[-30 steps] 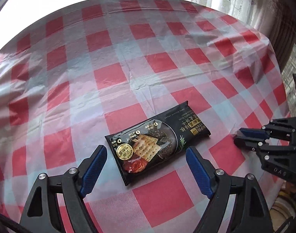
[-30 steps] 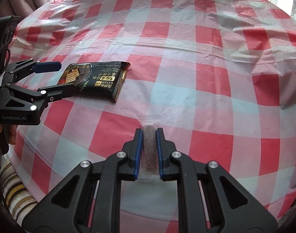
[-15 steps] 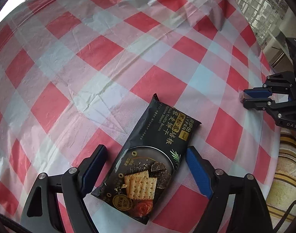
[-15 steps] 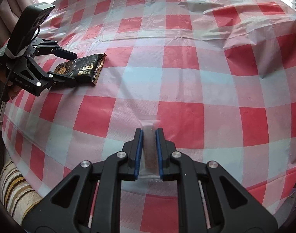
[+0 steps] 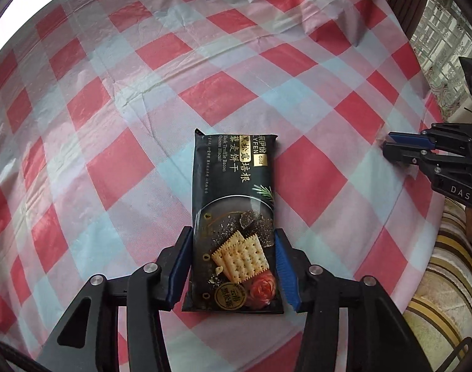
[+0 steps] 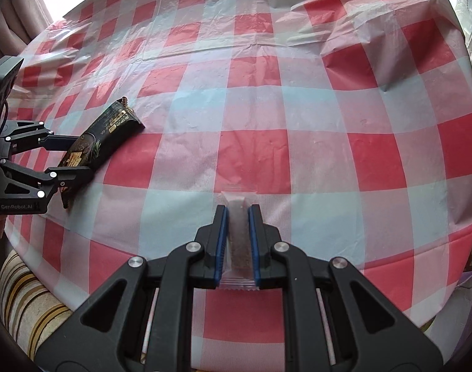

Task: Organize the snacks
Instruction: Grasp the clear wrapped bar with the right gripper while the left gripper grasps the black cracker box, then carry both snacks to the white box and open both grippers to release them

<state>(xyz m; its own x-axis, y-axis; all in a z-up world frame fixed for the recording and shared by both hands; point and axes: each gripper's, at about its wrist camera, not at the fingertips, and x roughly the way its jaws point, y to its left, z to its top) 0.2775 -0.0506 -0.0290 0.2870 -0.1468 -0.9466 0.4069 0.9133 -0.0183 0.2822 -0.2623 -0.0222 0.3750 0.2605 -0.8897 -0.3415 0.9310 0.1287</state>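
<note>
A black biscuit packet (image 5: 234,217) with crackers printed on it sits between the fingers of my left gripper (image 5: 234,238), which is shut on its sides. The packet points away along the fingers, and in the right wrist view (image 6: 102,142) it is tilted up off the cloth at the left. My right gripper (image 6: 238,214) is shut on a small clear sachet (image 6: 238,232) with brown filling, held just over the table's near edge. The right gripper also shows at the right of the left wrist view (image 5: 391,147).
A red, white and pale blue checked plastic tablecloth (image 6: 298,108) covers the round table, wrinkled at the far right. A striped cushion (image 5: 446,282) lies below the table's edge. Curtains (image 6: 6,21) hang behind the table.
My left gripper has turned in line with the biscuit packet and closed on its sides; the packet has lifted at one end. My right gripper keeps hold of the sachet.
</note>
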